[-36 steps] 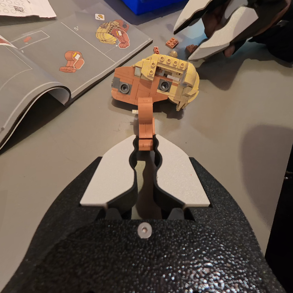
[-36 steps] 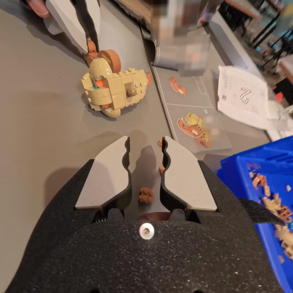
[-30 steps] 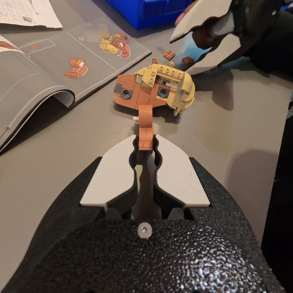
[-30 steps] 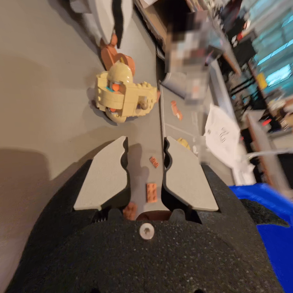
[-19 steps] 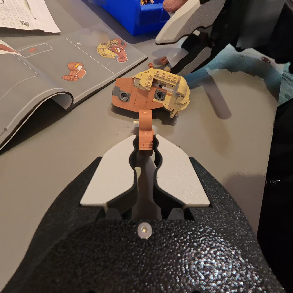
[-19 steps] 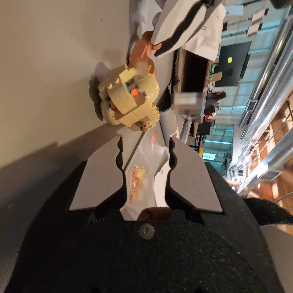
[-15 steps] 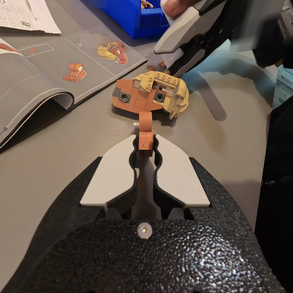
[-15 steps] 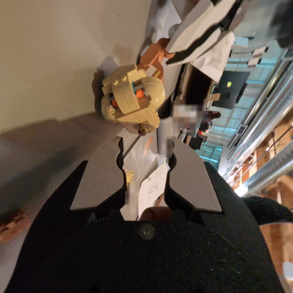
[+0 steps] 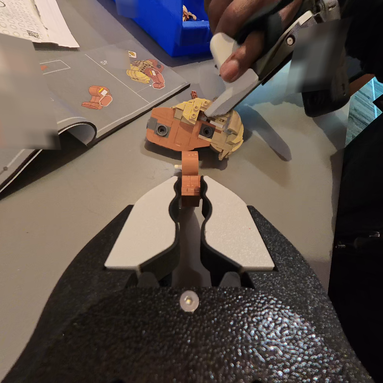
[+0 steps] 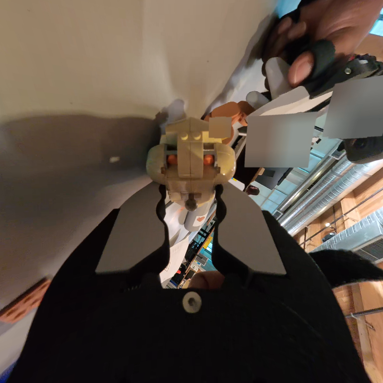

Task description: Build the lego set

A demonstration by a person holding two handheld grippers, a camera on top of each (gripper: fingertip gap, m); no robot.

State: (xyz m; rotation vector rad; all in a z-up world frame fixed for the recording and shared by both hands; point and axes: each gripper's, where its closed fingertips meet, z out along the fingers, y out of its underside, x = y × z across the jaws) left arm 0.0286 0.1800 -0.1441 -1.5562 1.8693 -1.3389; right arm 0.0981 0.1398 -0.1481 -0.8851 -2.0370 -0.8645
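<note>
Each claw, the left claw (image 9: 190,186) and the right claw (image 10: 190,194), has two flat pale grey fingers (image 9: 149,228) with wavy black inner pads, seated in a rough black textured body (image 9: 186,331) bearing one round silver screw (image 9: 189,301).

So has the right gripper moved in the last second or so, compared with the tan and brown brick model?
Yes. The right gripper has swung from beyond the brick model, near the loose bricks, onto its tan end; the instruction booklet gives the fixed reference.

Grey table (image 9: 62,217) bears brick model (image 9: 192,128), booklet (image 9: 103,87), blue bin (image 9: 165,24).
</note>
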